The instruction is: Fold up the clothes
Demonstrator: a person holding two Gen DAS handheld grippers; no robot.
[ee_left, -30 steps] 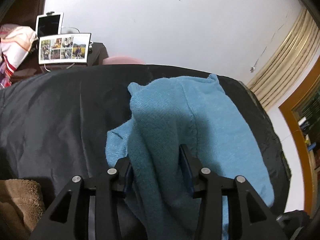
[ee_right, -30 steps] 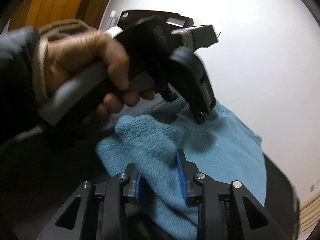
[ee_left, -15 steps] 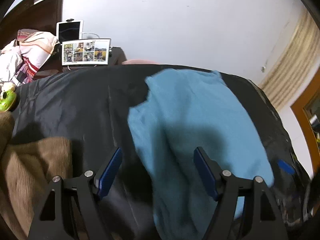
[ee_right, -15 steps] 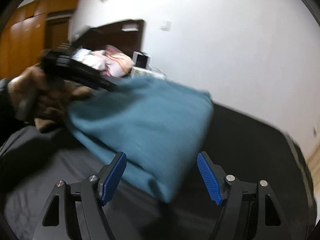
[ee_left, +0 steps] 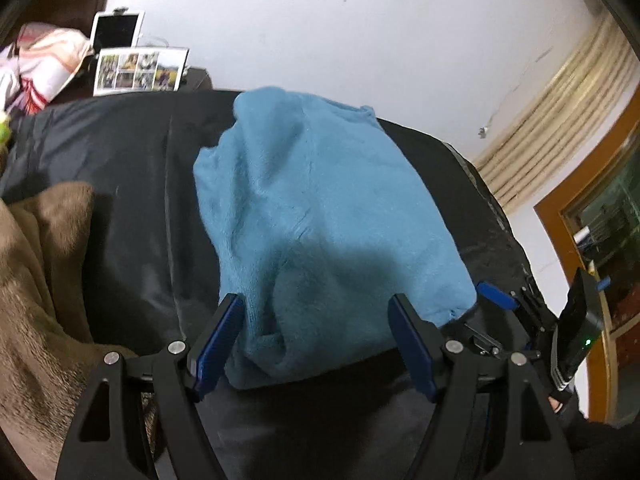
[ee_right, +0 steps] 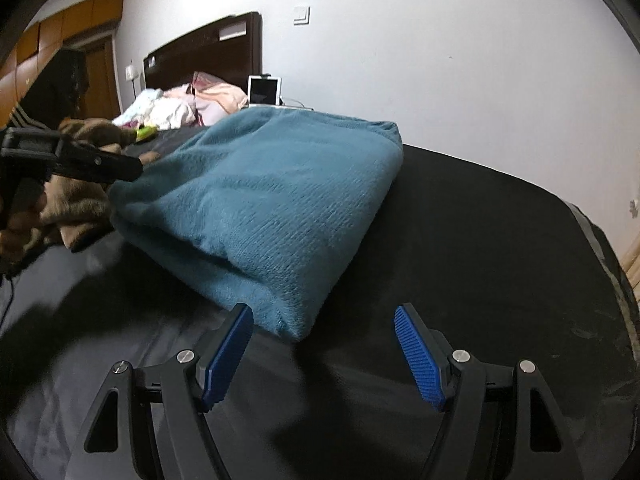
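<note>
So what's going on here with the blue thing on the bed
A person with a handheld gripper in each hand is folding clothes on a dark sheet. The blue fleece garment lies folded in a thick bundle on it. Both grippers are open and holding nothing: the left gripper has its fingers on either side of the bundle's near edge, and the right gripper sits at its near corner. A brown garment waits in a heap to the left.

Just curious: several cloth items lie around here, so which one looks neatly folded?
The blue sweater, lying flat in stacked layers on the black cover; the brown garment sits crumpled.
</note>
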